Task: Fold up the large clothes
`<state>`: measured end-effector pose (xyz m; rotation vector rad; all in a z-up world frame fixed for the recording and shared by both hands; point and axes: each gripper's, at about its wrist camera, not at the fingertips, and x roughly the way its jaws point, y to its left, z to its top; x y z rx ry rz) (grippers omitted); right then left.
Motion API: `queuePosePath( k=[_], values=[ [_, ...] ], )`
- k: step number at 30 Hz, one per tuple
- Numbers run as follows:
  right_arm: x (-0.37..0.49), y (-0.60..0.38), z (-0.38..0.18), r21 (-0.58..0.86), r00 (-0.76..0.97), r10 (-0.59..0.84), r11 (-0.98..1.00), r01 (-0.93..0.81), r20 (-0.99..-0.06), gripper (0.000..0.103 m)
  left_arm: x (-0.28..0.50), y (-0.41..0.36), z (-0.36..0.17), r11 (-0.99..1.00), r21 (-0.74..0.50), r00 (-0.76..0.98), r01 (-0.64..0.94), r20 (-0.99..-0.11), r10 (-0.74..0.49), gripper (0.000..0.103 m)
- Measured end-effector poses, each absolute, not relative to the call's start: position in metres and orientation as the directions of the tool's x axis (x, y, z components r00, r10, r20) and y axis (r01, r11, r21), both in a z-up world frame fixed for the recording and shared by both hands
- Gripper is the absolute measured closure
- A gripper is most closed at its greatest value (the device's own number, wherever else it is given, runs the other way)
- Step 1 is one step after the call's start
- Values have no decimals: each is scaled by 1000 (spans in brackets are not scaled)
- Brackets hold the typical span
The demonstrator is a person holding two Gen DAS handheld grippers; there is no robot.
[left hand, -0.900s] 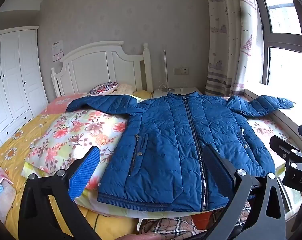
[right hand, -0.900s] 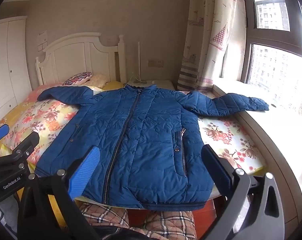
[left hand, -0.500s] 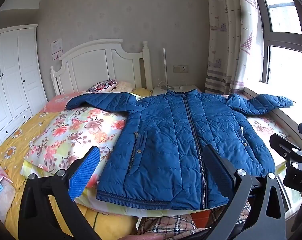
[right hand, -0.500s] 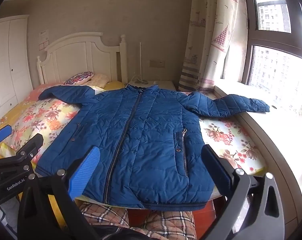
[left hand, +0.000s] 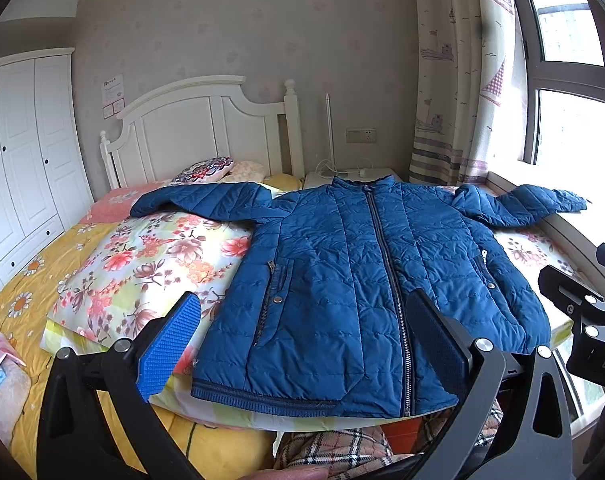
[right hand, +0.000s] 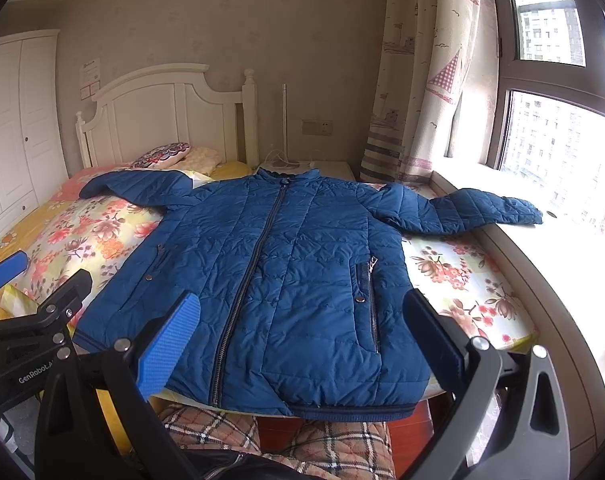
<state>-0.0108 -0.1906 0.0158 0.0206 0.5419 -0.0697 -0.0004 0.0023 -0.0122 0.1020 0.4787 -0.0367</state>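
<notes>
Blue-padded left tool [left hand: 302,344] spread wide, empty; right tool [right hand: 302,344] likewise, above flat jacket [right hand: 286,272] hem.

White headboard [left hand: 206,128] against far wall; white wardrobe [left hand: 18,152] at left. Patterned curtain [right hand: 418,80] beside window [right hand: 558,120]. Floral quilt [left hand: 150,264] over yellow sheet [left hand: 26,292]. Wall socket [left hand: 360,135], probably double.
</notes>
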Motion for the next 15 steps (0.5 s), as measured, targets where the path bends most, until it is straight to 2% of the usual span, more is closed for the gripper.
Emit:
queuePosePath(
  k=[15],
  values=[
    [-11,-189,17,1,854,-61,997,72,-516,2,0,2,-15,994,87,884,59,-467,-11,4]
  ],
)
